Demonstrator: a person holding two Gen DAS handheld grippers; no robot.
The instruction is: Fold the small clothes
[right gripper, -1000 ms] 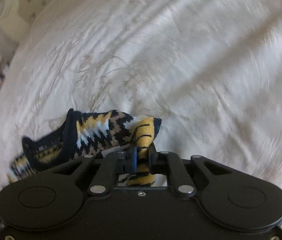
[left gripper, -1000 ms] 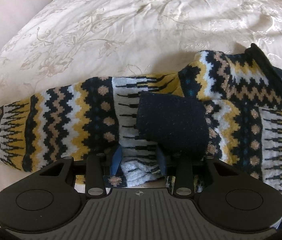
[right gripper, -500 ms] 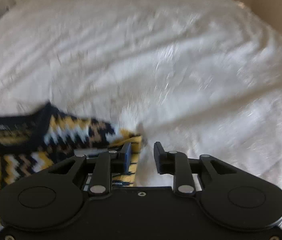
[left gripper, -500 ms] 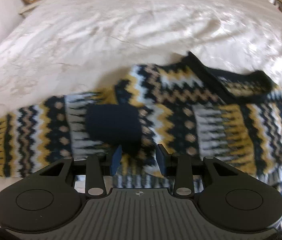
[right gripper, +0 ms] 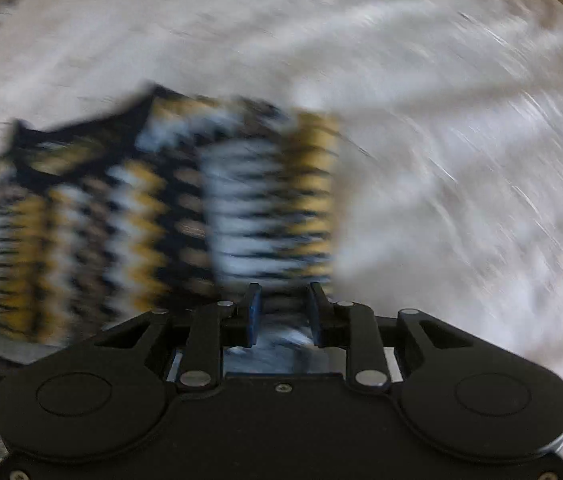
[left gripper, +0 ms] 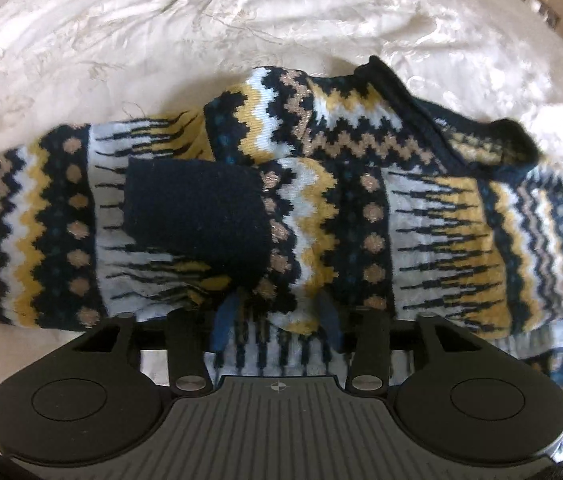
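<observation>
White bedspread (left gripper: pixel 241 40) under the sweater (left gripper: pixel 421 220), one sleeve (left gripper: pixel 201 208) folded inward (more folds remain), left gripper (left gripper: pixel 277 316) and right gripper (right gripper: pixel 283 312) both gaping, holding nothing.

- Left gripper (left gripper: pixel 277 316): black body with two round discs, a grey ribbed plate bearing a small crosshair mark, silver pivot screws, blue finger pads (left gripper: pixel 221 326).
- Right gripper (right gripper: pixel 283 314): smooth black housing, silver screws, blue pads; possibly a pale edge at its right corner, blurred.
</observation>
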